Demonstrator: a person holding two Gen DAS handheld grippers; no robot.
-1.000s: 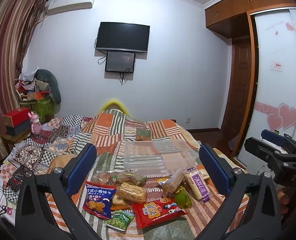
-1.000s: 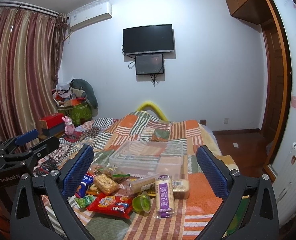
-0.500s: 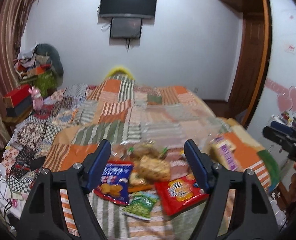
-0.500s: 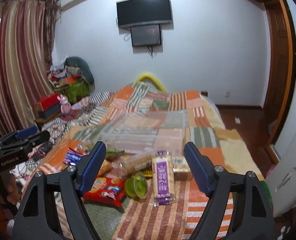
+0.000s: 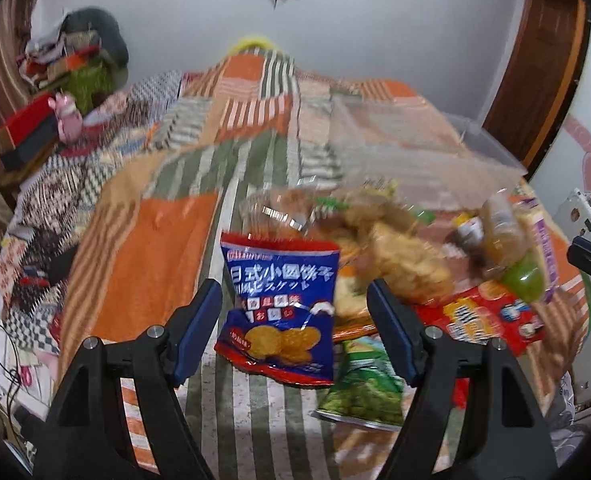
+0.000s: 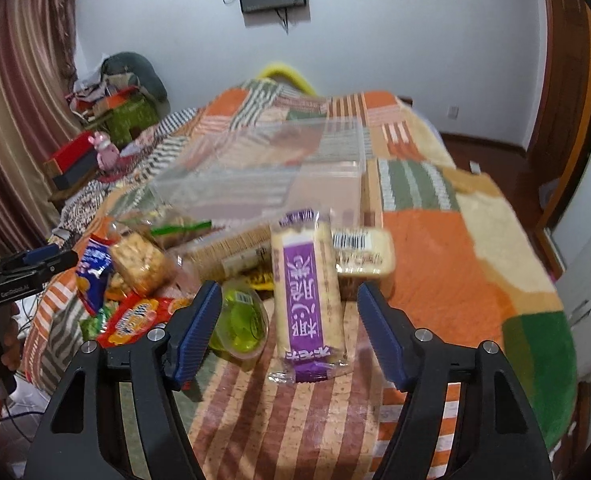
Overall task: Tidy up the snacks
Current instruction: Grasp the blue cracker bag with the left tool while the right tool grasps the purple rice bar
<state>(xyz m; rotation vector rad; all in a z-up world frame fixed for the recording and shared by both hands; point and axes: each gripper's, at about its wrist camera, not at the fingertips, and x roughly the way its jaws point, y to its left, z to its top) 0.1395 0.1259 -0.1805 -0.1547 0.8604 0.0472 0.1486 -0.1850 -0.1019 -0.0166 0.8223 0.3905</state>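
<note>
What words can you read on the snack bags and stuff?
"日式小圆饼干": blue biscuit bag, large white characters.
"GenRobot.AI": side of the left gripper, seen from the right wrist camera.
Purple-labelled cracker pack: white characters too blurred to read.
Red snack bag, green bag: blurred, unreadable.

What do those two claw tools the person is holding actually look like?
Both match: the left gripper and right gripper each have two black angular arms with silver bolts, tipped with ribbed blue pads. Seen from the right wrist view, the left tool's black body carries small white lettering. No sleeves are clearly visible.
</note>
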